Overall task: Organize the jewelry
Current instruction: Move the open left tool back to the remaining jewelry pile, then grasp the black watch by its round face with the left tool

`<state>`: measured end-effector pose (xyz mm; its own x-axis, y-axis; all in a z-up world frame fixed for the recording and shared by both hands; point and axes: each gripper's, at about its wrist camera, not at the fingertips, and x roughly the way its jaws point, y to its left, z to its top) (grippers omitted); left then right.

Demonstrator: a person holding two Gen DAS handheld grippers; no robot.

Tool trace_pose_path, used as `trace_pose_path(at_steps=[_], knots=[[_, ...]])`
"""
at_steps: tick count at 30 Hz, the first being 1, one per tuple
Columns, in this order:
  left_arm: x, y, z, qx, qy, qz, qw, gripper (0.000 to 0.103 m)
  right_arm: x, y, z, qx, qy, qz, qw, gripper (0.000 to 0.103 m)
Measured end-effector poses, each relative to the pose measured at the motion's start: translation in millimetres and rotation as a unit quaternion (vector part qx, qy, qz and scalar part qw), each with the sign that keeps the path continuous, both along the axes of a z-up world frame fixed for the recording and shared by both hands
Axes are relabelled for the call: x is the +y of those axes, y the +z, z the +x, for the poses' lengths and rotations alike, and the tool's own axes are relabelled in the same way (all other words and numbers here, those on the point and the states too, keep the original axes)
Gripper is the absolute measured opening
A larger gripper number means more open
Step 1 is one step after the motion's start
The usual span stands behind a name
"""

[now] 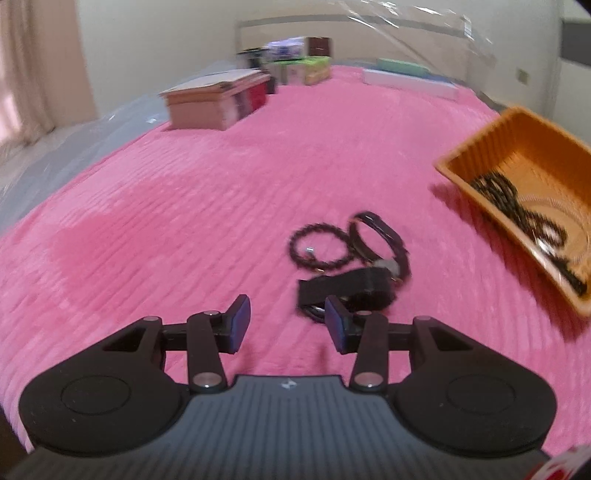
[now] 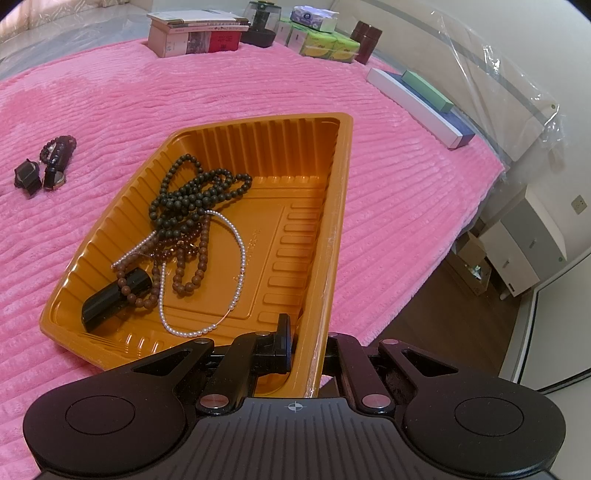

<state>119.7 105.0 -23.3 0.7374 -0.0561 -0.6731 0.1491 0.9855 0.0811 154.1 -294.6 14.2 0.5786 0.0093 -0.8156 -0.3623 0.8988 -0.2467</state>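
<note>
On the pink blanket (image 1: 184,192) lie a dark beaded bracelet (image 1: 317,245), a black wristband (image 1: 380,240) and a black strap (image 1: 347,291), close together. My left gripper (image 1: 286,314) hovers just short of the strap, open, with nothing between its fingers. The orange tray (image 2: 340,221) holds a dark bead necklace (image 2: 195,192), brown beads (image 2: 184,266), a pearl necklace (image 2: 240,258) and a black cylinder (image 2: 114,299). My right gripper (image 2: 308,347) is shut on the tray's near wall, one finger inside and one outside. The same loose pieces (image 2: 48,166) show far left in the right wrist view.
Books and boxes (image 2: 199,35), green cartons (image 2: 328,48) and a dark jar (image 2: 365,40) line the far edge of the bed. A long white box (image 2: 413,103) lies at the right rim. The blanket ends at the right, above a wooden floor (image 2: 443,302).
</note>
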Motion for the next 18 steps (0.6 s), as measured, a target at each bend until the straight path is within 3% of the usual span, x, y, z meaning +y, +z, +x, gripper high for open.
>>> trace_pose_path(at_steps=[4, 9, 18], knots=[[-25.7, -10.3, 1.9, -0.009, -0.054, 0.050, 0.9973, 0.042, -0.5, 0.0, 0.3, 0.000, 0.000, 0.000, 1.000, 0.004], [-48.7, -22.5, 5.6, -0.015, -0.077, 0.058, 0.9952, 0.060, 0.5, -0.9, -0.2, 0.001, -0.001, -0.002, 1.000, 0.004], [-69.5, -40.8, 20.1, -0.027, -0.067, 0.094, 0.9929, 0.057, 0.1, -2.4, -0.3, 0.001, -0.002, -0.003, 1.000, 0.004]])
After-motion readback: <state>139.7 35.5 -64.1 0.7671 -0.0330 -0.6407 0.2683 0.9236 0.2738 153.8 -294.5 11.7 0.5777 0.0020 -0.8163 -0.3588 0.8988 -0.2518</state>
